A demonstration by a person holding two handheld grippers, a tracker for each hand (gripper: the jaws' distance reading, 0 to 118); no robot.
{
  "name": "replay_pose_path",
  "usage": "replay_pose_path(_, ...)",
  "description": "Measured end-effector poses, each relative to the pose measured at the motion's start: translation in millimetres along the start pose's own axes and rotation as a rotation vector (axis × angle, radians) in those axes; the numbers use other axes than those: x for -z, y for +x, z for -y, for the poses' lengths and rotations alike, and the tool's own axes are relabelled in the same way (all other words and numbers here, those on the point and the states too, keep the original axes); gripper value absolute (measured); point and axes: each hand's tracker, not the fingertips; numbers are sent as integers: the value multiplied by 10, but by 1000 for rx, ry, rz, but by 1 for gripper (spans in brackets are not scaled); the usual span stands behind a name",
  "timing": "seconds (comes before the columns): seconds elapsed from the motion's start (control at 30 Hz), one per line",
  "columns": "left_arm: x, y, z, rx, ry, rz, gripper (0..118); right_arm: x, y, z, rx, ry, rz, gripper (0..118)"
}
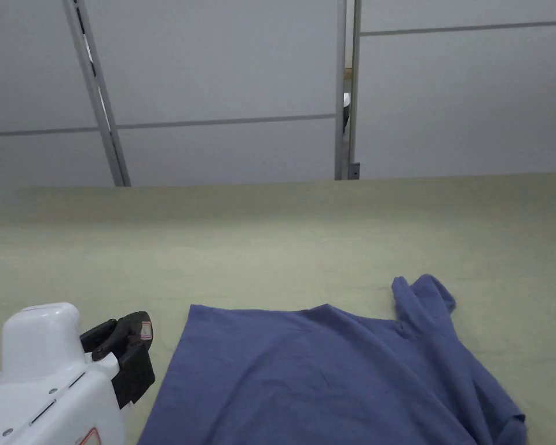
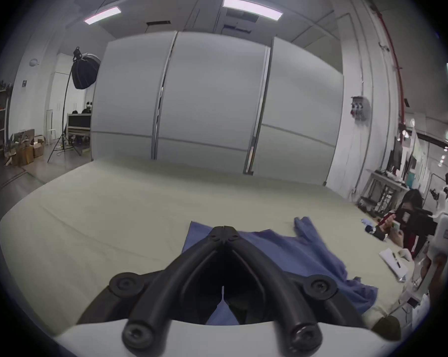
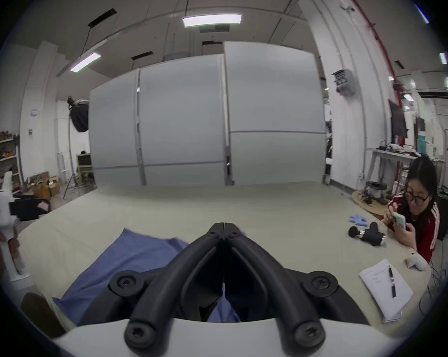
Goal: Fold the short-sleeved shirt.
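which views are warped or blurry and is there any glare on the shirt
Both gripper views are fisheye, bending the grey partition panels inside a dark vignette; the head view is straight and sharp. The blue shirt is evenly lit, with no glare. The right gripper view smears slightly at its left edge.

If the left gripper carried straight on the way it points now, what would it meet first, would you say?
Probably the blue shirt: the left gripper, jaws together, points over its near-left part toward the table and the grey partition. Its height above the cloth is unclear, so it might pass over.
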Motion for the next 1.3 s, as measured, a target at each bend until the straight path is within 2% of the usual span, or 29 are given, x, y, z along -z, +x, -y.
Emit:
replay_pose_path(0.1,449,-122,8,-2,-62,-11,0,248,5,116,-13,-56,2,2)
replay_pose_path(0.17,866,-240,-45,-69,-131,-14,1,455,57,192,28,-84,0,2)
replay_pose_path(0.2,1042,-290,-45,-108,-142,-9,24,530,69,216,44,-92,7,2)
replay_pose_path(0.23,1301,-347,-51,-141,-185,5,63,636,80,249,59,-101,18,2)
replay_pose_path(0.27,1567,-400,-58,-157,-236,-1,63,731,111,275,67,-112,20,2)
replay_pose_path(0.3,1798,-429,-99,-162,-271,-8,79,818,122,297,74,-124,23,2)
replay_pose_path(0.33,2103,-485,-99,-165,-351,-12,107,920,129,329,80,-136,28,2)
replay_pose_path(0.37,2409,-545,-54,-170,-426,-15,118,1016,133,358,85,-152,31,2)
replay_pose_path(0.4,2582,-593,10,-180,-373,-27,118,1075,162,383,88,-164,32,2)
replay_pose_path(0.57,3555,-732,279,-89,-551,-154,118,1440,209,522,89,-224,45,2)
replay_pose_path(0.63,3770,-727,493,-66,-619,-187,107,1580,220,571,89,-243,59,2)
replay_pose_path(0.67,3841,-708,593,-49,-659,-186,107,1622,249,605,91,-253,68,2)
replay_pose_path(0.7,3753,-555,639,44,-625,-250,106,1674,265,625,98,-266,73,2)
replay_pose_path(0.73,3678,-432,624,147,-531,-238,100,1744,278,643,114,-280,76,2)
replay_pose_path(0.77,3659,-394,610,157,-550,-244,88,1824,285,654,126,-294,84,3)
replay_pose_path(0.8,3611,-414,560,138,-544,-207,62,1871,305,672,134,-311,95,15)
replay_pose_path(0.83,3562,-347,547,139,-538,-154,29,1980,320,675,143,-344,108,40)
replay_pose_path(0.87,3527,-325,538,177,-537,-145,3,2102,341,671,151,-369,107,81)
replay_pose_path(0.9,3502,-316,533,212,-537,-137,3,2218,363,674,164,-391,103,118)
replay_pose_path(0.97,3373,-286,516,225,-531,-123,3,2433,428,712,201,-480,116,118)
replay_pose_path(1.0,3324,-296,500,219,-523,-117,3,2510,440,675,200,-443,112,118)
replay_pose_path(1.03,3270,-319,473,180,-496,-110,3,2657,458,668,203,-507,83,118)
replay_pose_path(1.13,3198,-499,390,57,-476,-115,3,2989,587,944,190,-627,131,118)
replay_pose_path(1.2,3141,-584,365,48,-462,-142,3,3219,574,1041,208,-687,156,118)
replay_pose_path(1.27,3107,-648,362,59,-467,-154,3,3335,547,1107,263,-722,158,118)
replay_pose_path(1.3,3096,-679,368,59,-476,-153,3,3352,526,1130,254,-711,168,118)
